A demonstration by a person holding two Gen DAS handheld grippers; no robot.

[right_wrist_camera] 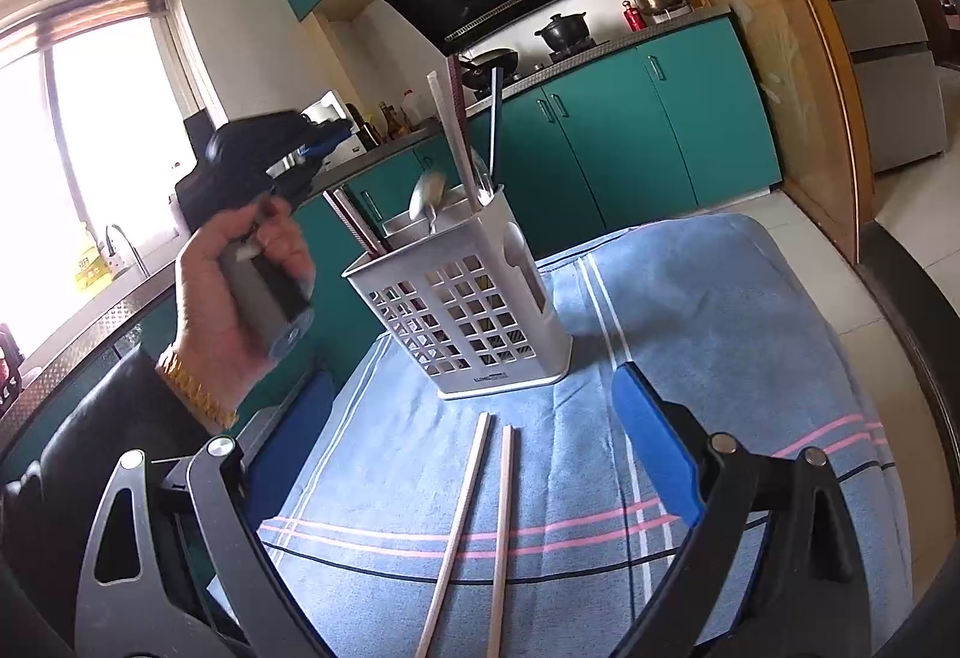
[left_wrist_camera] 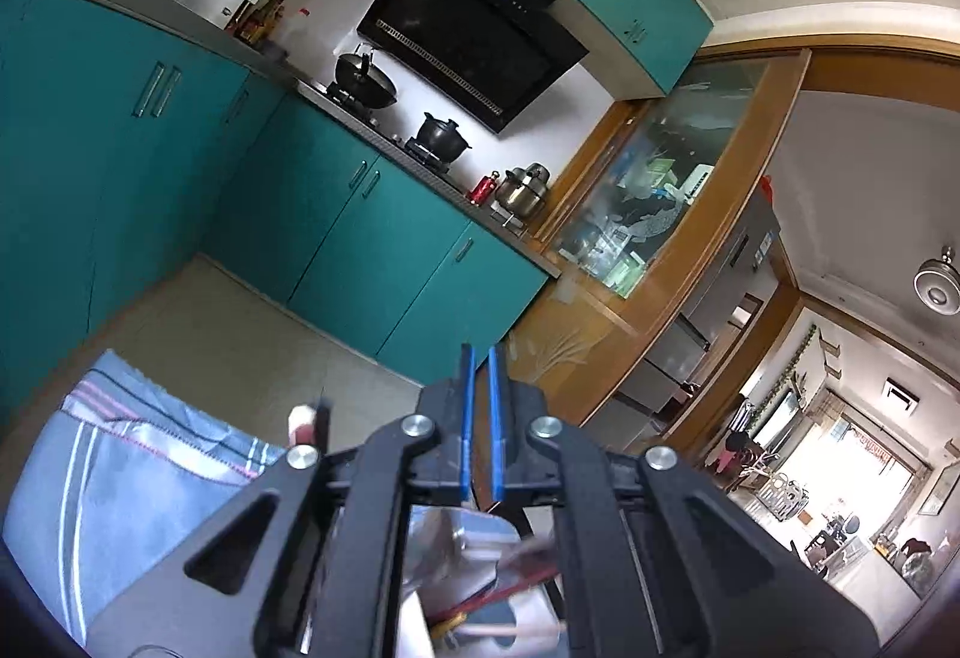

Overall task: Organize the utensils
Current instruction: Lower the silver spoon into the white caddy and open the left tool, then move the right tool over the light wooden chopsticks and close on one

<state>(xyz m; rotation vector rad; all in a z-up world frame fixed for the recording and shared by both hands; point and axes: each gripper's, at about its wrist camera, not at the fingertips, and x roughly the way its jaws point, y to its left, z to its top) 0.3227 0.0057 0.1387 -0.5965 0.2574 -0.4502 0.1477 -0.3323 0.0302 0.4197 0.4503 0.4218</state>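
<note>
Right claw (right_wrist_camera: 474, 454) wide open, empty — two chopsticks (right_wrist_camera: 480, 526) between its fingers; left claw (left_wrist_camera: 480, 418) nearly closed, empty

The two pale chopsticks (right_wrist_camera: 474, 532) run off the bottom edge of the right wrist view, their near ends unseen; the spoon (right_wrist_camera: 425, 199) in the white utensil holder (right_wrist_camera: 474, 310) is smeared by motion blur; in the left wrist view the holder (left_wrist_camera: 480, 586) is mostly hidden behind the left claw (left_wrist_camera: 480, 421), and its contents show only as blurred streaks.
</note>
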